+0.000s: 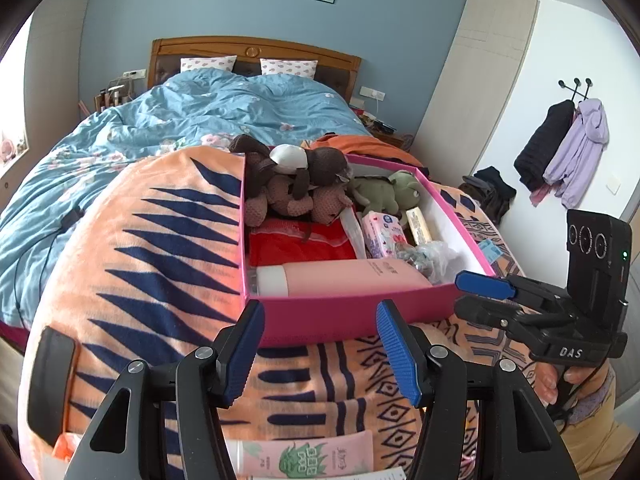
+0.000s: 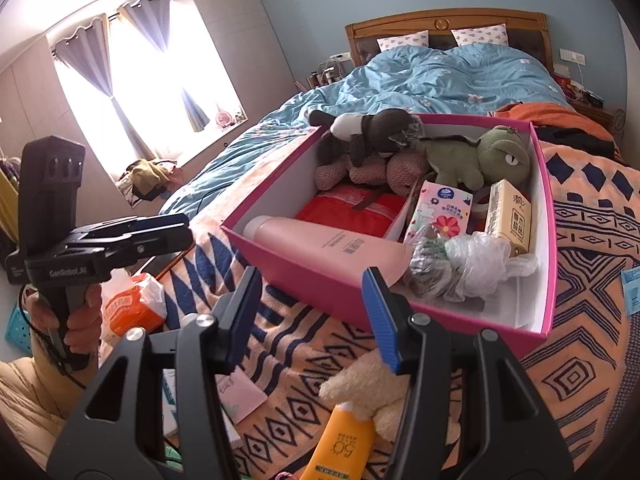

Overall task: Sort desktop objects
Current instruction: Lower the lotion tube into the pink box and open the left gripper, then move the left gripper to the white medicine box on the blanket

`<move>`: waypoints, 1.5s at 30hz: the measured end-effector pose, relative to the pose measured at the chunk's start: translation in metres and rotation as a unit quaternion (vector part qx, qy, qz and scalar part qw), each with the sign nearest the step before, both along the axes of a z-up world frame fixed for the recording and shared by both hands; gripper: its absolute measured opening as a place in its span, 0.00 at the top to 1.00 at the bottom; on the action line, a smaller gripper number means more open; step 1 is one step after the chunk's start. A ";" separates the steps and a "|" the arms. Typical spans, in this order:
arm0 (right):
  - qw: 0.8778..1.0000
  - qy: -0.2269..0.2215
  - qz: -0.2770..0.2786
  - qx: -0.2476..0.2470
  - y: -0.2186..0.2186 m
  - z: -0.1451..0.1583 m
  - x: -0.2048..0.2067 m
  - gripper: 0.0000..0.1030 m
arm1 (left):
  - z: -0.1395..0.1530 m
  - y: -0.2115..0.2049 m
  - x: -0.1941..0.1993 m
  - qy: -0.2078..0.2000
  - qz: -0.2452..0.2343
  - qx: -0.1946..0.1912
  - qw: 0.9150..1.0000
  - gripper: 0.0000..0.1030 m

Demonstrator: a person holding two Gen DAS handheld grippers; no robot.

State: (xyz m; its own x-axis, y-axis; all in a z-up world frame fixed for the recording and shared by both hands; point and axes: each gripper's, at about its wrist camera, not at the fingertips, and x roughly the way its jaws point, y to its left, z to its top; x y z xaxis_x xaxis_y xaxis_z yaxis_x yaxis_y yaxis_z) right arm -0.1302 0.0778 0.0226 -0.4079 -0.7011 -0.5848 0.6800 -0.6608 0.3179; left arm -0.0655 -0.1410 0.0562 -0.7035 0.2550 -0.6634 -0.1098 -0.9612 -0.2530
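Observation:
A pink box (image 1: 344,312) (image 2: 316,280) stands on the orange patterned blanket. It holds brown plush toys (image 1: 288,188) (image 2: 372,148), a green plush frog (image 1: 392,192) (image 2: 480,156), a red pouch (image 1: 300,244) (image 2: 352,212), a pink bottle (image 1: 344,276) (image 2: 320,244), tissue packs (image 1: 384,232) (image 2: 440,208) and a plastic bag (image 2: 468,264). My left gripper (image 1: 320,344) is open and empty, just before the box's near wall. My right gripper (image 2: 312,312) is open and empty, near the box's front corner. It also shows in the left wrist view (image 1: 484,296).
A pink tube (image 1: 308,456), an orange sunscreen tube (image 2: 344,444) and a cream plush (image 2: 368,384) lie on the blanket below the grippers. An orange tissue pack (image 2: 128,304) lies at the left. A bed with a blue quilt (image 1: 168,120) lies behind.

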 end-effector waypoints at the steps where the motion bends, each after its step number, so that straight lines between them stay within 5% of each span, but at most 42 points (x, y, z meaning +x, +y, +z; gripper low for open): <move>1: 1.000 0.002 0.005 0.000 0.000 0.001 0.005 0.47 | 0.000 -0.001 0.003 0.000 0.002 0.003 1.000 0.42; 22: 0.995 -0.038 0.087 0.021 -0.019 -0.039 0.068 0.47 | -0.042 -0.028 0.046 -0.052 0.037 0.006 0.998 0.41; 30: 0.989 -0.095 0.107 0.034 -0.024 -0.073 0.087 0.47 | -0.082 -0.031 0.063 -0.106 0.034 0.025 0.994 0.41; 45: 0.975 -0.186 0.125 0.000 -0.011 -0.105 0.111 0.46 | -0.112 -0.027 0.085 -0.164 0.014 0.053 0.985 0.41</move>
State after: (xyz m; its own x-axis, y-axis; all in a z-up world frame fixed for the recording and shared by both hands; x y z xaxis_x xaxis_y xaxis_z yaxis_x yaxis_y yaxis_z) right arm -0.0190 0.0671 -0.0829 0.0157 -0.7517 -0.6593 0.6565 -0.4896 0.5739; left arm 0.0199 -0.1681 -0.0558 -0.4641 0.3187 -0.8265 0.0214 -0.9287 -0.3701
